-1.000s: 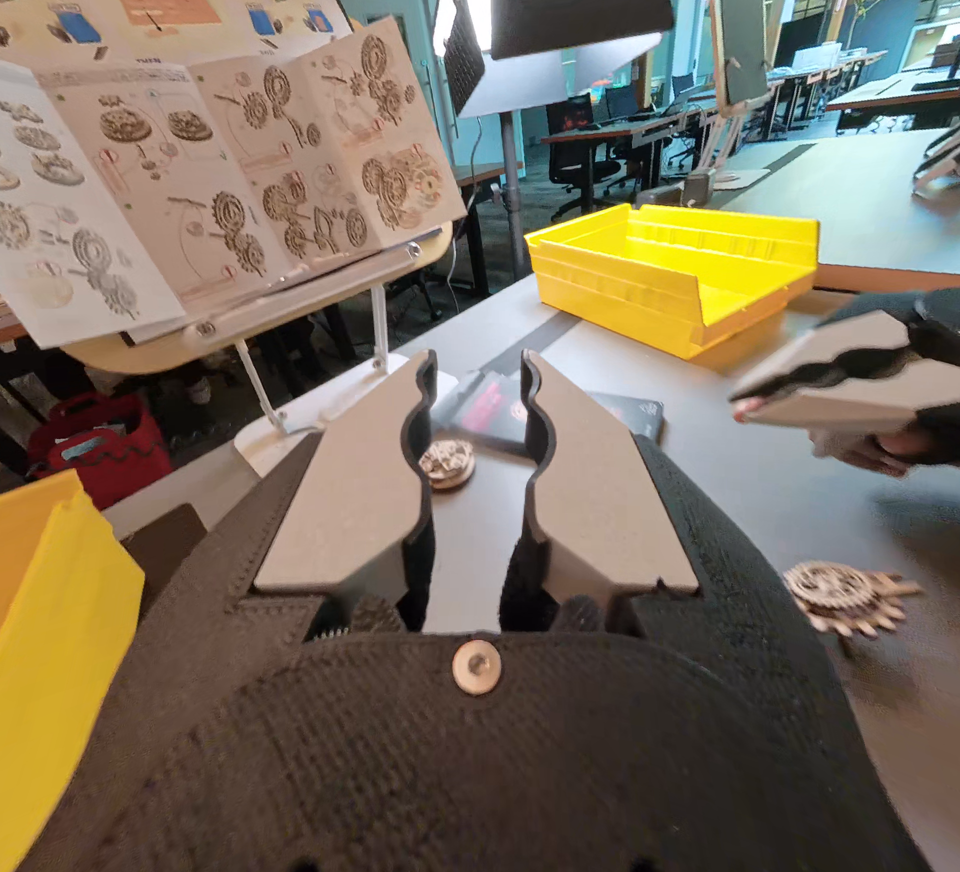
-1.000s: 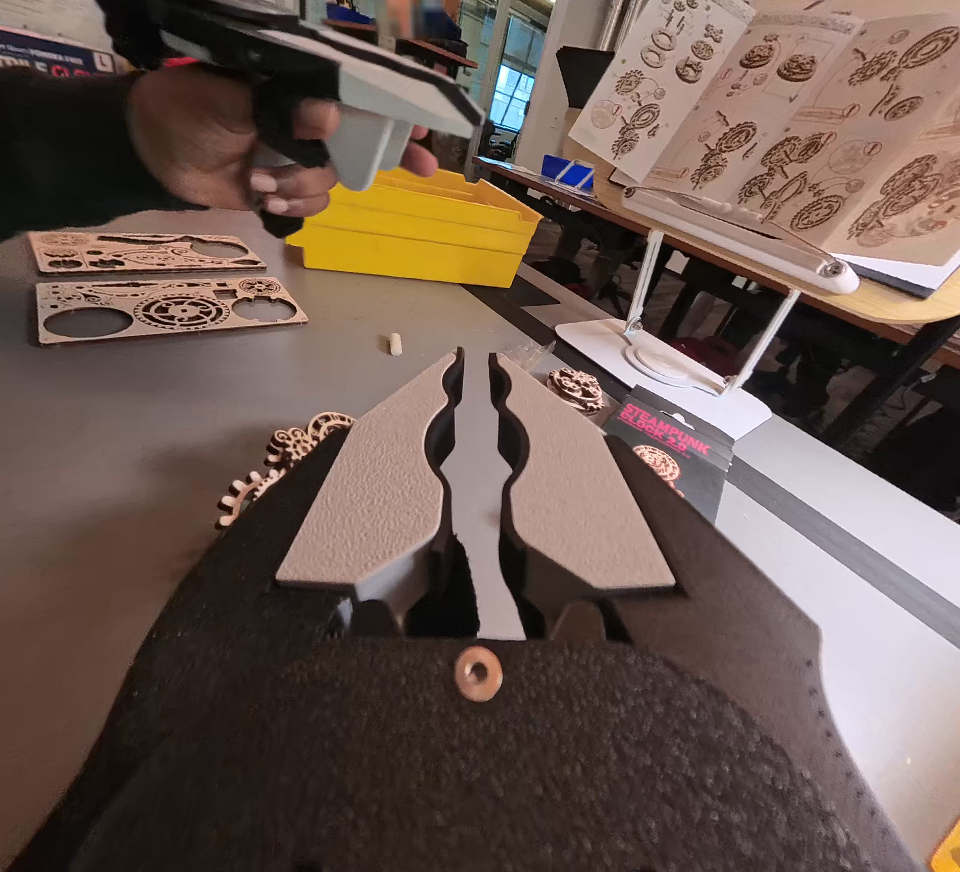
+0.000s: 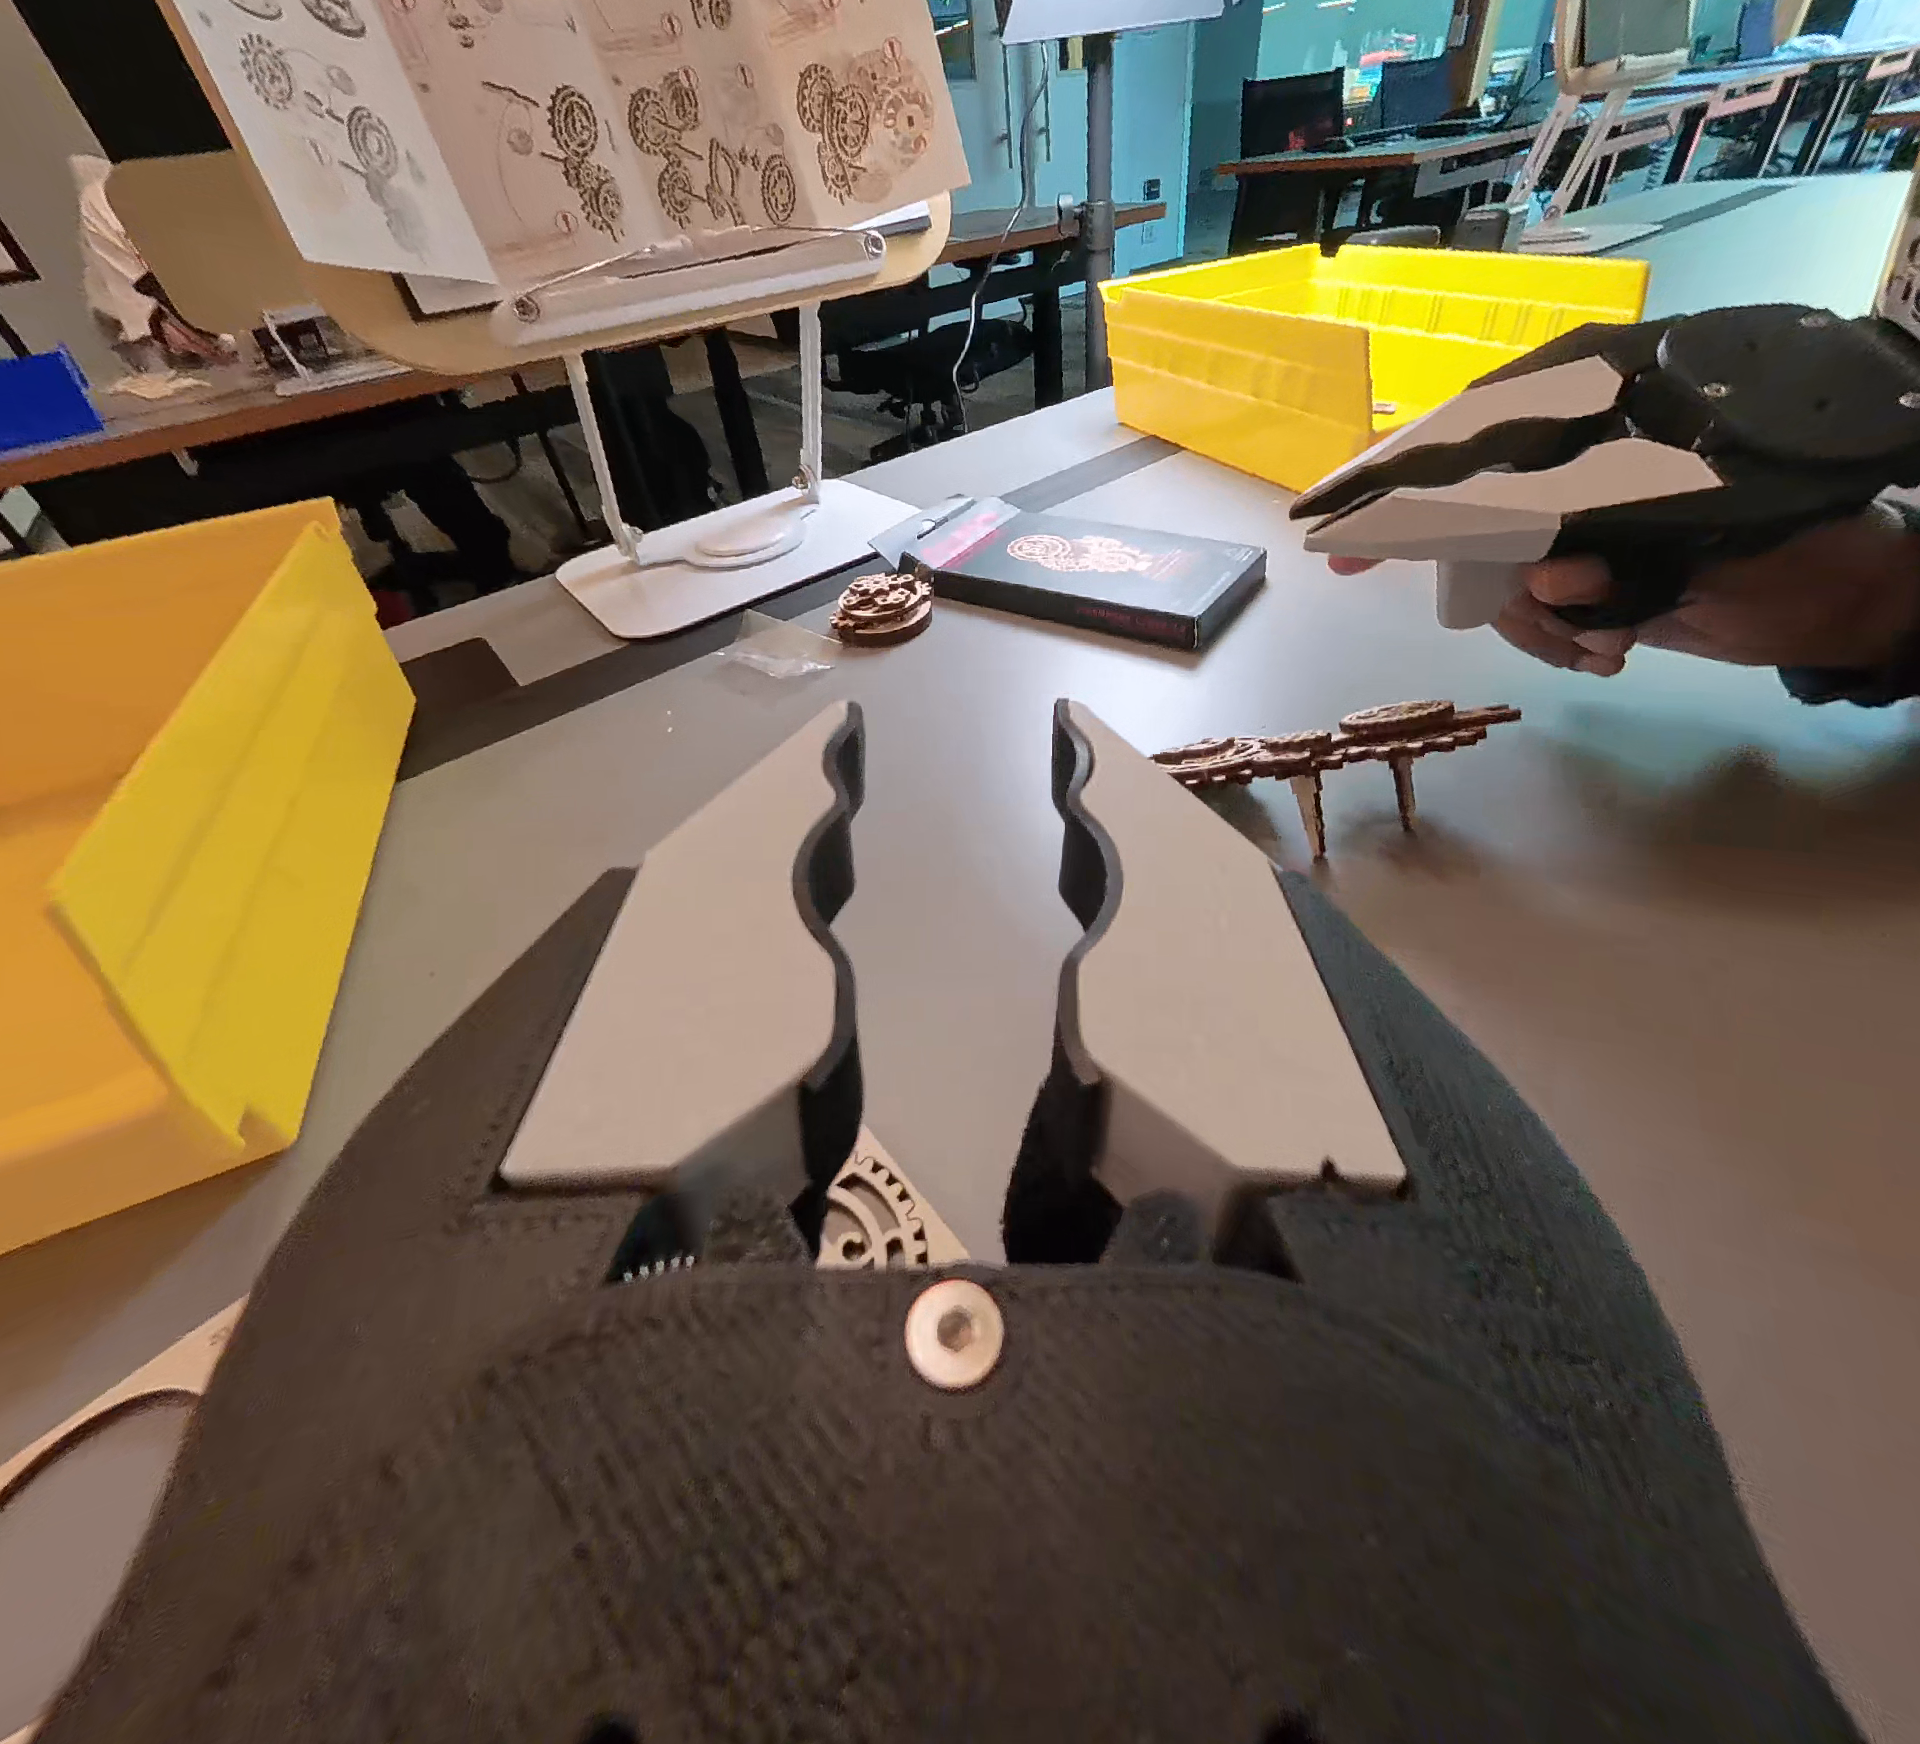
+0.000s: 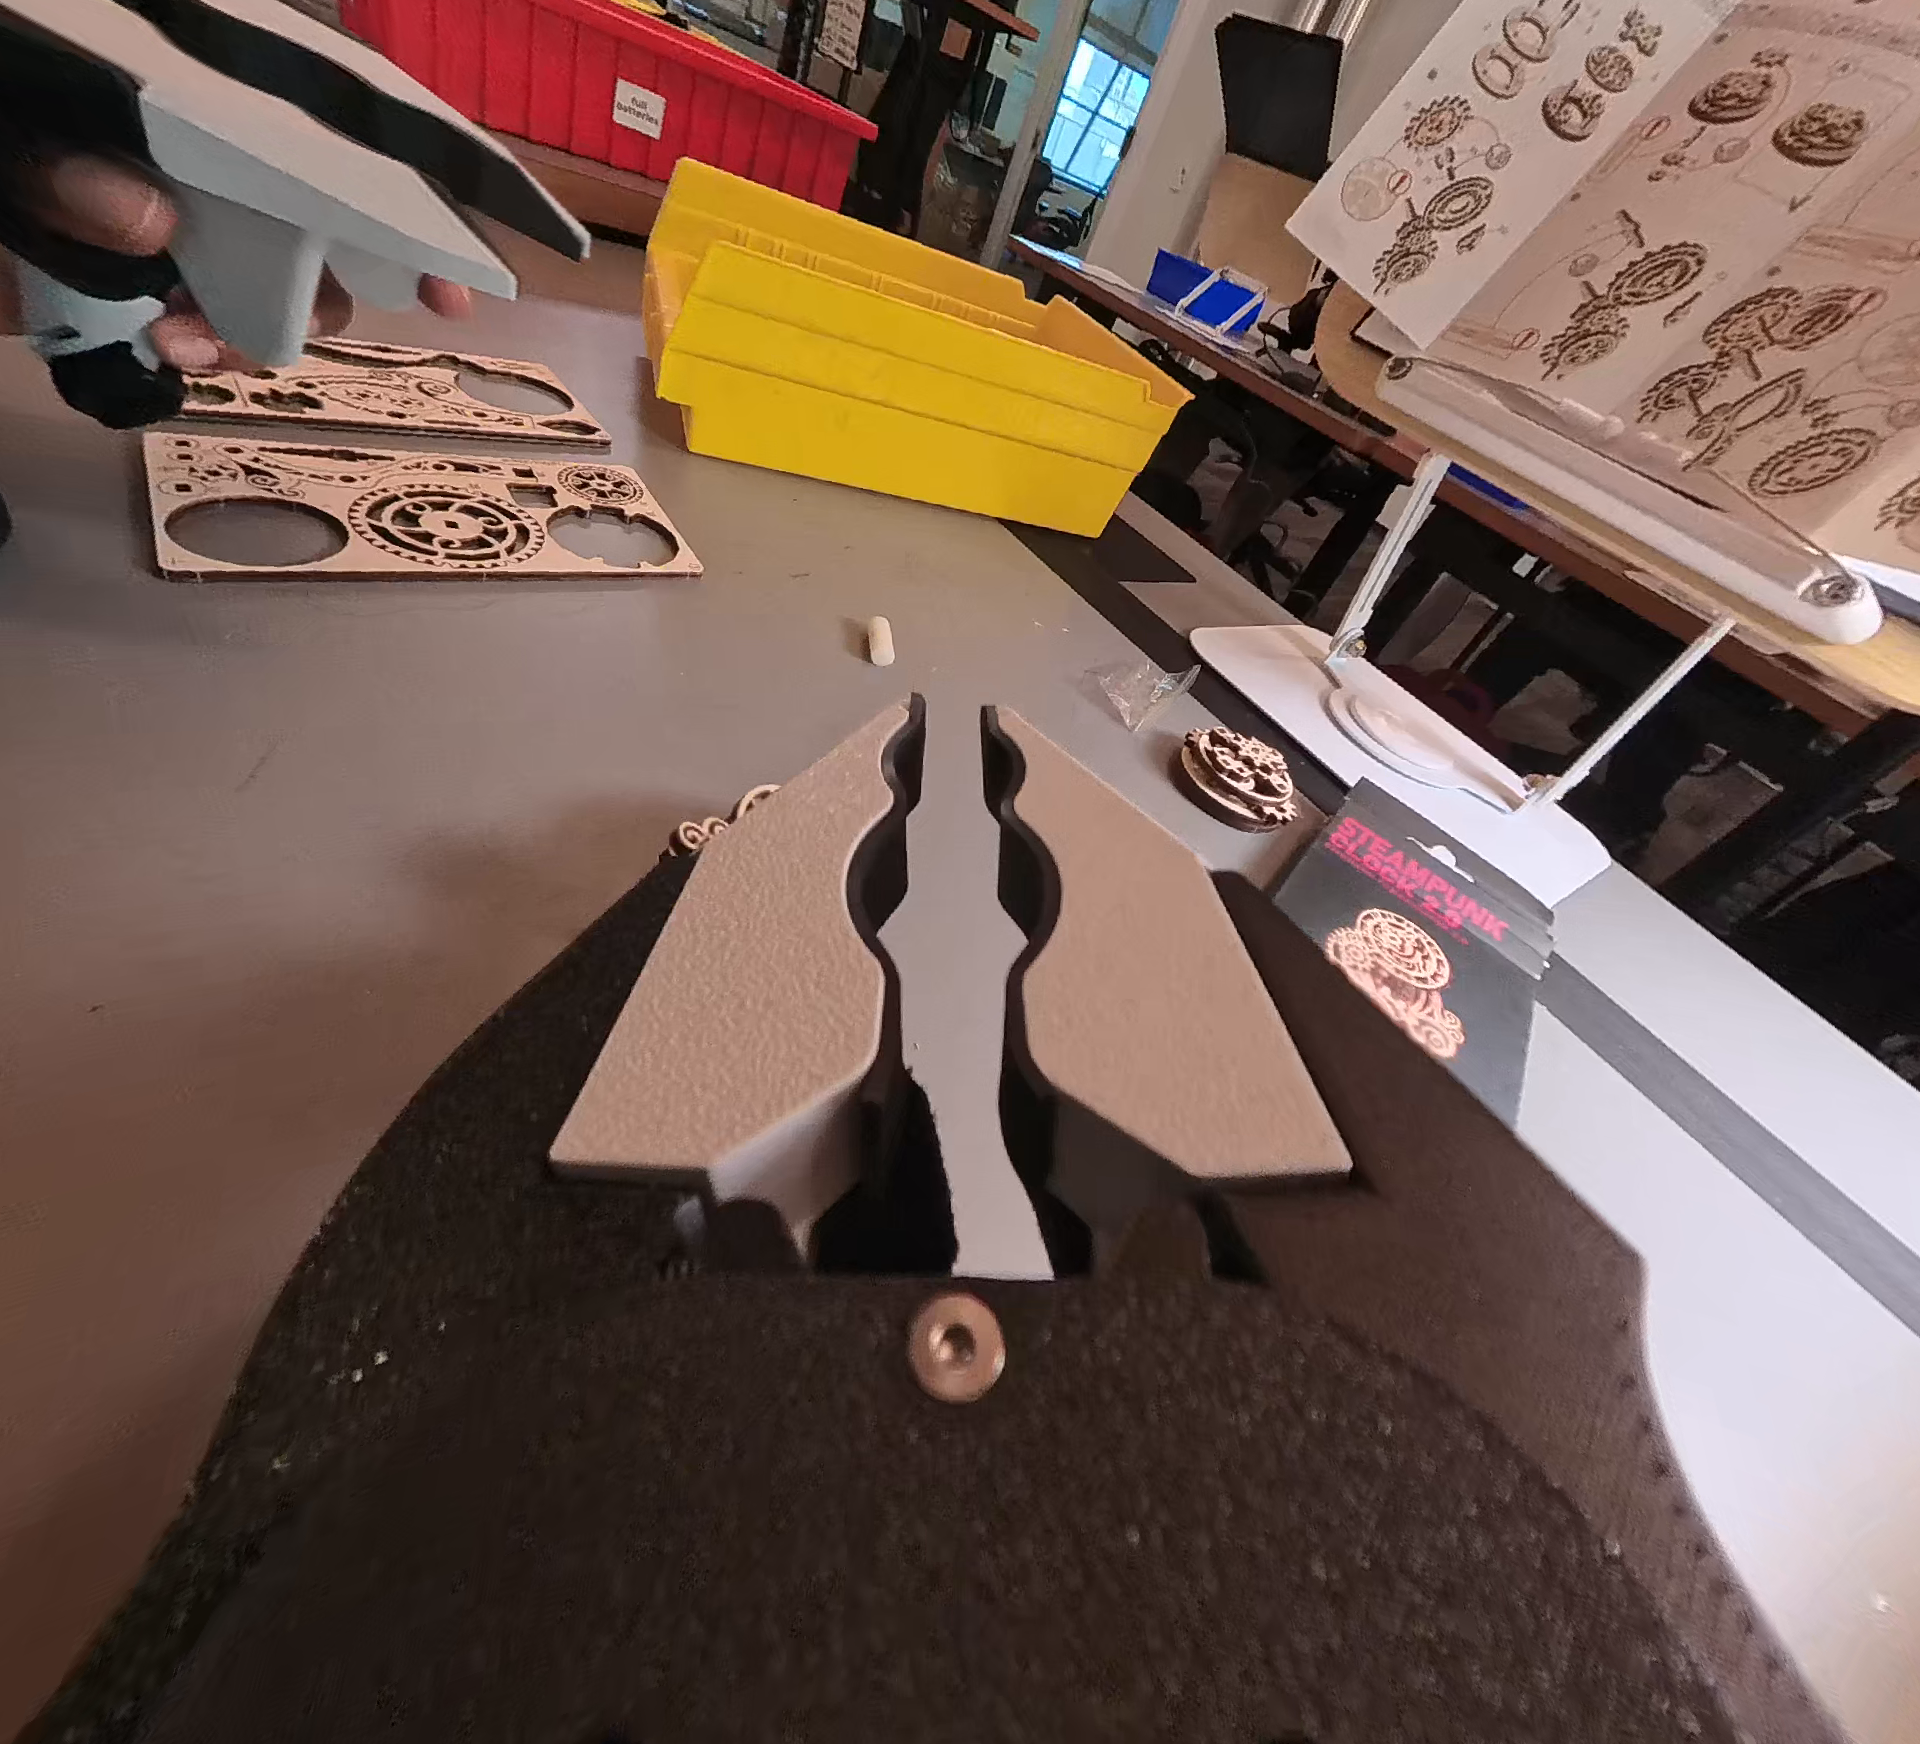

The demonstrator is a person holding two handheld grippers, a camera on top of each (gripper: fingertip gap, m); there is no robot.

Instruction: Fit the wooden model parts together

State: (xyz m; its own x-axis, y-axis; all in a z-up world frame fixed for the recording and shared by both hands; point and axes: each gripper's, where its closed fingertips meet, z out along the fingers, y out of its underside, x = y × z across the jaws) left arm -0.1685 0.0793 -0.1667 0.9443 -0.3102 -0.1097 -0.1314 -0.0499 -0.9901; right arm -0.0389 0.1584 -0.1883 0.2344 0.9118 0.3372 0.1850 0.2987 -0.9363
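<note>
Now the left gripper (image 3: 956, 738) hangs spread and empty, the gear piece (image 3: 1340, 749) just right of it, nearer the nearly-closed, empty right gripper (image 4: 951, 718).

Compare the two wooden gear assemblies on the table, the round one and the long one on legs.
The round gear stack is compact and lies flat near the black box; the long gear assembly spreads wide and stands raised on thin legs. Both are dark laser-cut wood, and neither is held.
</note>
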